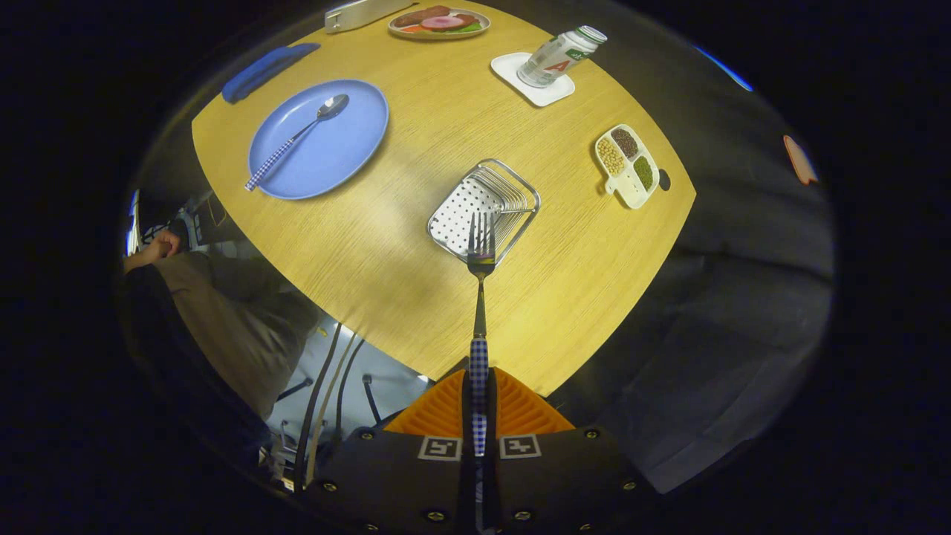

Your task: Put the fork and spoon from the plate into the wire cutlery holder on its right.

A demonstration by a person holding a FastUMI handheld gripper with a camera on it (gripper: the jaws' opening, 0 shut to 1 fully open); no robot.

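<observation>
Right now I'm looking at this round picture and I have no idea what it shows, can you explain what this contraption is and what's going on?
There is no robot here. A person carries a hand-held pair of tongs, and a wide-angle camera riding on them looks forward along their two fingers, which makes the picture round. The tongs are shut on a fork, its prongs hanging over a wire cutlery holder on a wooden table. Farther off, a spoon lies on a blue plate. Also on the table are a bottle on a white coaster, a small divided dish of beans and a plate of food.
</observation>
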